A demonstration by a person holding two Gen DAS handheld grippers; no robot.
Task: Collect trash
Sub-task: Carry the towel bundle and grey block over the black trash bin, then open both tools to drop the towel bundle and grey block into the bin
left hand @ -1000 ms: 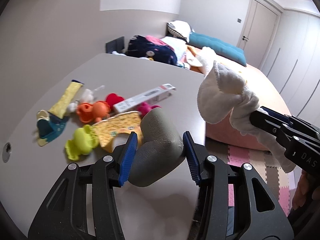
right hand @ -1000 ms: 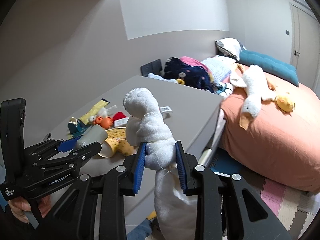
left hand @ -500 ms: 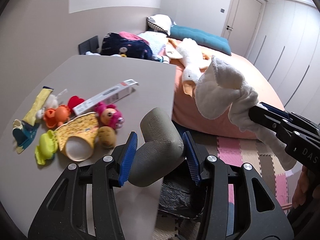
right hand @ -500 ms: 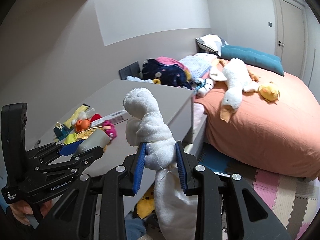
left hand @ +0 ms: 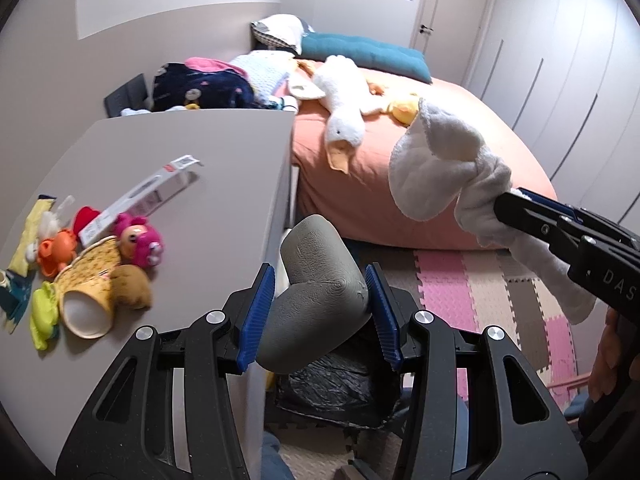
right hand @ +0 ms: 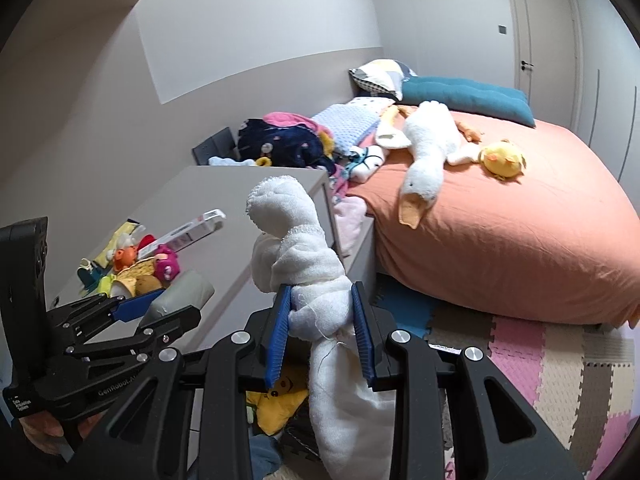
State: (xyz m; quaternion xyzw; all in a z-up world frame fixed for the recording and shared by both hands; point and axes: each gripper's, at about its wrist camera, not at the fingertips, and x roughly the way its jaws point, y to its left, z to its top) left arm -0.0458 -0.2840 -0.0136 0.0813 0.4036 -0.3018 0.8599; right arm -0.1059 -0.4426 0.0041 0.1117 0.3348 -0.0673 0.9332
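Both grippers have swung away from the grey table (left hand: 192, 200) since a moment ago, and they now hang past its edge, over the black bag (left hand: 340, 384) on the floor. From where I stand, the left gripper (left hand: 318, 312) has its blue pads clamped on a grey crumpled tube (left hand: 316, 284), squeezed flat in the middle; its long axis runs up and forward from the pads, the blunt end pointing toward the orange bed (left hand: 420, 168). The right gripper (right hand: 322, 334) is closed tight on a knotted white cloth (right hand: 296, 248). That cloth stands nearly upright, its rounded end pointing up and the loose tail hanging down below the pads. In the left wrist view it sits to the right of the tube, well apart from it. The toys (left hand: 100, 256) and a long white box (left hand: 148, 196) lie on the table. A white plush goose (right hand: 428, 160) stretches across the bed, head toward the near edge.
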